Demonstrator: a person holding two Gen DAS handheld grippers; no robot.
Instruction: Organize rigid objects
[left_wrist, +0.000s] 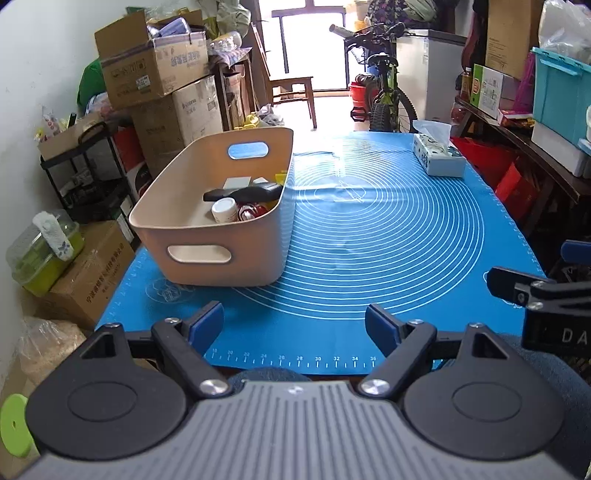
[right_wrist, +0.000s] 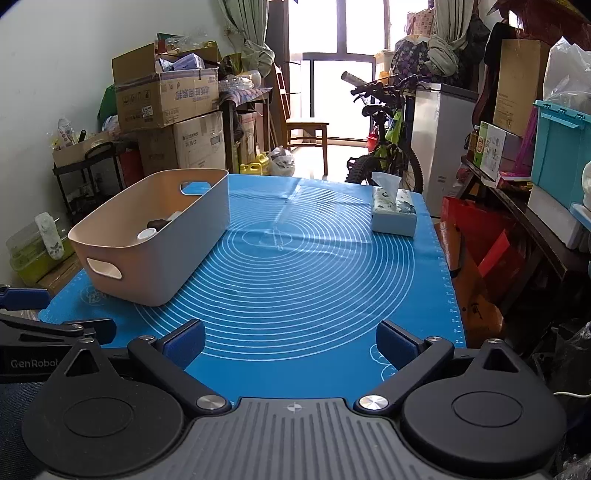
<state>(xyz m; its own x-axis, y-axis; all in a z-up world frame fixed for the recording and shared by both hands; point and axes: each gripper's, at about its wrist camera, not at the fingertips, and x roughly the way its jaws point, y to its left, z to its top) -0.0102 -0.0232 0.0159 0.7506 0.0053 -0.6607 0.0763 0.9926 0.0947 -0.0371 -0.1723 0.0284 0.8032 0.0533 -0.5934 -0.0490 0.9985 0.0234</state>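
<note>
A beige bin (left_wrist: 207, 236) with cut-out handles stands on the left of the blue mat (left_wrist: 388, 236). Inside it lie a white-capped jar (left_wrist: 224, 209), a black object (left_wrist: 243, 192), a red and white item (left_wrist: 251, 212) and a grey block (left_wrist: 236, 182). My left gripper (left_wrist: 295, 325) is open and empty over the mat's near edge, in front of the bin. My right gripper (right_wrist: 291, 341) is open and empty over the near edge, right of the bin (right_wrist: 147, 269). The jar (right_wrist: 147, 234) and black object (right_wrist: 158, 223) just show over the rim.
A tissue box (left_wrist: 437, 155) lies at the mat's far right; it also shows in the right wrist view (right_wrist: 393, 214). Cardboard boxes (left_wrist: 155, 66) and a cart stand left of the table. A bicycle (left_wrist: 384, 92) stands beyond it. Shelves with bins stand at the right.
</note>
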